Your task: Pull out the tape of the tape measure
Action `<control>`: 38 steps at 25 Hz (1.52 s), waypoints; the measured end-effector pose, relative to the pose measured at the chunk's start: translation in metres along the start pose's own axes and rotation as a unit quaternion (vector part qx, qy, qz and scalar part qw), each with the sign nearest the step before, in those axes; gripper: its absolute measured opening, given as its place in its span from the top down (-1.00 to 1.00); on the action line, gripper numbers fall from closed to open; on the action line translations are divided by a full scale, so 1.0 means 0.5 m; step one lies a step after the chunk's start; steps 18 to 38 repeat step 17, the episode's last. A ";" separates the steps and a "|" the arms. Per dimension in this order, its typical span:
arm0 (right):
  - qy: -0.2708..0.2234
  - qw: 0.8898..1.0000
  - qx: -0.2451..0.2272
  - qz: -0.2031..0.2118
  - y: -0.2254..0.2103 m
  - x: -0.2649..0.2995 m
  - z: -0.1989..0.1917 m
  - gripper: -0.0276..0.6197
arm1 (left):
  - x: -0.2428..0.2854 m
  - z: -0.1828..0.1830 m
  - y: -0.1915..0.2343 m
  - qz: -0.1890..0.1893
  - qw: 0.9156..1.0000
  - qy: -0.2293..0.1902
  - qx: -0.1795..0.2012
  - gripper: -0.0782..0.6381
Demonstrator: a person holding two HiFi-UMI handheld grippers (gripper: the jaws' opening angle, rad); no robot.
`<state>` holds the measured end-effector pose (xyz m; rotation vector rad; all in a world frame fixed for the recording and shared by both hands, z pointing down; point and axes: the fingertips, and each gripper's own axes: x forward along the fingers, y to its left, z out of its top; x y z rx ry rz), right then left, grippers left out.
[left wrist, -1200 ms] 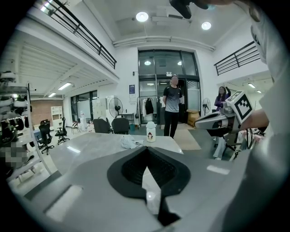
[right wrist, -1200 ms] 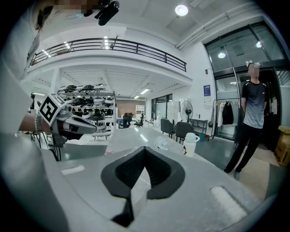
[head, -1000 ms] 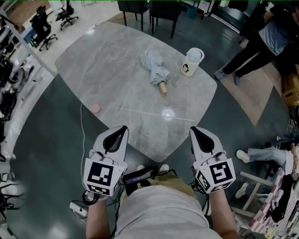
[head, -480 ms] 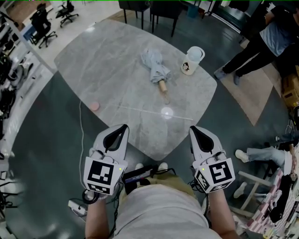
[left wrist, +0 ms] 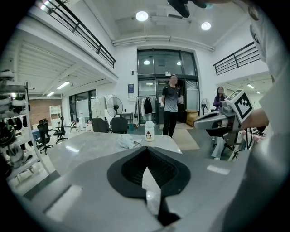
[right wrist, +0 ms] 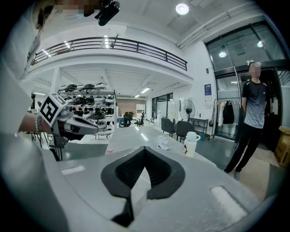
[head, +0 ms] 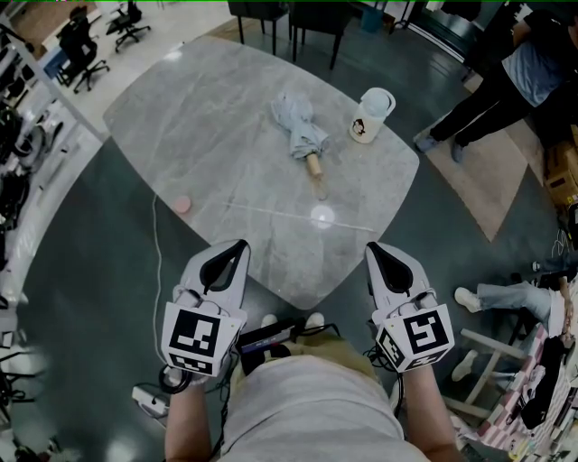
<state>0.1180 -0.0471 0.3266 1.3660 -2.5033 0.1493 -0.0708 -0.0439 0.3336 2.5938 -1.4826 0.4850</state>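
The tape measure [head: 183, 205], which appears as a small round pinkish thing, is lying on the grey marbled counter [head: 226, 117] close to its left edge, with nothing touching it. Whether any tape is drawn out of it is too small to tell. Farther along the counter, toward its far end, a folded grey umbrella [head: 302, 133] with a wooden handle is lying on its side. A white lidded bottle [head: 371, 117] is standing upright just to its right.

The left gripper [head: 237, 245] and the right gripper [head: 372, 247] are hovering at the counter's near corner, one on each side of it, both pointing toward the far end. The left one is sitting nearer the tape measure, yet well apart from it. The left fingers [left wrist: 131, 167] are pressing together at their tips with nothing between them, and the right fingers [right wrist: 158, 170] are doing the same.

Beyond the counter, dark chairs [head: 298, 23] are standing at its far end, and a person [head: 506, 81] is standing on the floor off to the right.
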 end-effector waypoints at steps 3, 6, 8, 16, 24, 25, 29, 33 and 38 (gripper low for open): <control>0.001 1.000 0.001 0.000 -0.001 0.000 -0.001 0.91 | 0.000 0.001 0.000 0.000 1.000 0.000 -0.001 0.74; 0.004 1.000 0.000 0.001 -0.001 0.001 -0.003 0.91 | 0.002 0.001 -0.001 0.000 1.000 0.000 -0.001 0.74; 0.004 1.000 0.000 0.002 -0.001 0.002 -0.006 0.91 | 0.002 0.000 -0.002 0.000 1.000 0.001 -0.002 0.74; 0.007 1.000 -0.001 0.001 -0.003 0.010 -0.012 0.91 | 0.009 -0.006 0.002 0.000 1.000 0.002 -0.002 0.74; 0.006 1.000 -0.001 0.001 -0.003 0.011 -0.013 0.91 | 0.010 -0.007 0.003 0.000 1.000 0.002 -0.001 0.74; 0.006 1.000 -0.001 0.001 -0.003 0.011 -0.013 0.91 | 0.010 -0.007 0.003 0.000 1.000 0.002 -0.001 0.74; 0.006 1.000 -0.001 0.001 -0.003 0.011 -0.013 0.91 | 0.010 -0.007 0.003 0.000 1.000 0.002 -0.001 0.74; 0.006 1.000 -0.001 0.001 -0.003 0.011 -0.013 0.91 | 0.010 -0.007 0.003 0.000 1.000 0.002 -0.001 0.74; 0.006 1.000 -0.001 0.001 -0.003 0.011 -0.013 0.91 | 0.010 -0.007 0.003 0.000 1.000 0.002 -0.001 0.74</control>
